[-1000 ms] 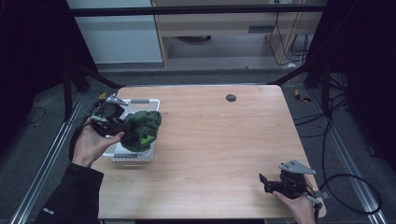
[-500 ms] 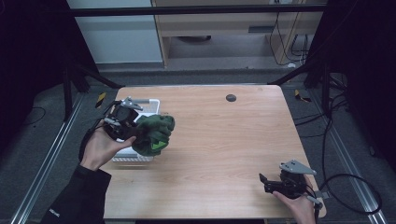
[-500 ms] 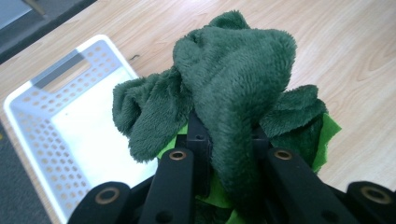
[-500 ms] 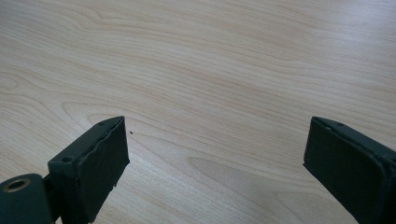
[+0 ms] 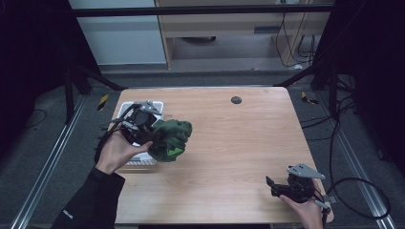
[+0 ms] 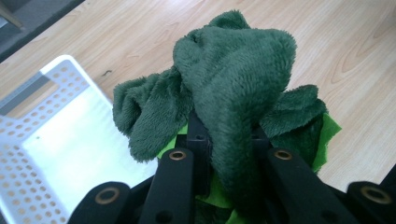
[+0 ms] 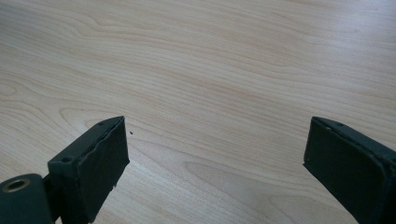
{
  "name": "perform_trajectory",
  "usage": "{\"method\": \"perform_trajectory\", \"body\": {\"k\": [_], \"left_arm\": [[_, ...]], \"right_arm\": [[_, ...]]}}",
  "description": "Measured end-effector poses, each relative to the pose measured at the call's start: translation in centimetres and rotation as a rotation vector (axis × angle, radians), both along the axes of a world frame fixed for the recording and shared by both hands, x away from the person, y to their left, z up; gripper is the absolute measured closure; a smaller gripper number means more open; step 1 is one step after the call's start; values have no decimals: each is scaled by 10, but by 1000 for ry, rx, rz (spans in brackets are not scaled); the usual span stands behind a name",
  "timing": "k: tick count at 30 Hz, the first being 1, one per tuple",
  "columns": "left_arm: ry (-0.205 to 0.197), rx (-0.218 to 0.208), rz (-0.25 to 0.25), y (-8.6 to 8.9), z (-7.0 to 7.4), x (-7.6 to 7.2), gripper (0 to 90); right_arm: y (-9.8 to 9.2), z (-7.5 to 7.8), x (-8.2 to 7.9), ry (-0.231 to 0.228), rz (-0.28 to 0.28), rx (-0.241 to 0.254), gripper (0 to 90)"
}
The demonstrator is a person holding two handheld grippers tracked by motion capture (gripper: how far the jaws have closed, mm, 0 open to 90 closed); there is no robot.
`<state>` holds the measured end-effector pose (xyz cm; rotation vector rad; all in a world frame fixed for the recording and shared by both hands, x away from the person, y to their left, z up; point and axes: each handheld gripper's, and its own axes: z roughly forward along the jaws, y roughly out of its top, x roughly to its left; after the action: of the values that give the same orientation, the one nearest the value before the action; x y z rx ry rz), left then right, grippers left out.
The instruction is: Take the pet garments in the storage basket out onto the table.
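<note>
A dark green fluffy cloth [image 5: 170, 138] with a bright green patch hangs bunched above the table, just right of the white perforated basket [image 5: 125, 109]. My left gripper [image 5: 152, 130] is shut on the cloth; in the left gripper view the green cloth [image 6: 233, 84] bulges up between the black jaws, with the basket [image 6: 42, 135] below at the left. My right gripper [image 5: 272, 187] rests near the table's front right corner. In the right gripper view its fingers [image 7: 100, 158] stand wide apart over bare wood, holding nothing.
The wooden table [image 5: 239, 148] has a small dark round spot [image 5: 236, 99] near its far edge. A metal frame and dark floor with cables surround the table. The person's left sleeve comes in from the bottom left.
My left gripper has carried the green cloth rightward, off the basket and out over the wood. The right gripper has stayed where it was.
</note>
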<state>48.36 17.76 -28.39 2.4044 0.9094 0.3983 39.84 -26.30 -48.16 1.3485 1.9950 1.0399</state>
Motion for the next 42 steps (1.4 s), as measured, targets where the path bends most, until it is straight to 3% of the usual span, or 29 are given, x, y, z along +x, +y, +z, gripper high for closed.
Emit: {"method": "perform_trajectory", "body": {"k": [15,42], "left_arm": [[39,43,-70,-35,-17,8,784],[78,37,-142,-91,-51,22,781]], "right_arm": [[-1,0,0,-11,-3,-2,65],[-2,-1,0,-13,1,-8,65]]}}
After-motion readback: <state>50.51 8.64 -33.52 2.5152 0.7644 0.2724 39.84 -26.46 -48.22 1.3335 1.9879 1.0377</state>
